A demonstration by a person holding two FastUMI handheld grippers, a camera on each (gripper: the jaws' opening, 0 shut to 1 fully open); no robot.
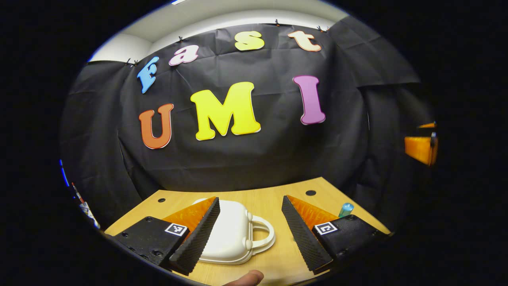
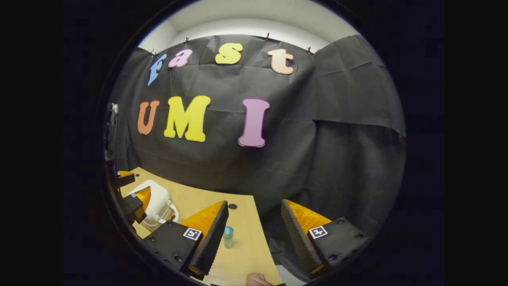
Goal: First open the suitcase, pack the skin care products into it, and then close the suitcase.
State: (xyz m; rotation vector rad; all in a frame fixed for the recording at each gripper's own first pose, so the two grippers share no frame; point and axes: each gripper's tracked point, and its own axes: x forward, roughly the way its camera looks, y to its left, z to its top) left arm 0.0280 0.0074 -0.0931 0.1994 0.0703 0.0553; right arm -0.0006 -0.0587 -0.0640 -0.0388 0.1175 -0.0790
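A small white suitcase (image 1: 228, 234) lies closed on the wooden table (image 1: 278, 202), its handle (image 1: 264, 236) pointing right. My left gripper (image 1: 251, 232) hovers open just above it, with the case behind its left finger. A small teal bottle (image 1: 346, 209) stands at the table's right side, behind my right finger. In the right gripper view, the same bottle (image 2: 228, 236) stands just right of the left finger, and the suitcase (image 2: 158, 204) lies at far left. My right gripper (image 2: 254, 238) is open over the table's right edge. The left gripper (image 2: 133, 200) shows beside the suitcase.
Black cloth walls close in behind and right of the table. Round holes (image 1: 310, 193) sit near the table's back edge. A fingertip (image 1: 248, 278) shows at the bottom of the left gripper view. The right gripper (image 1: 422, 149) shows at far right there.
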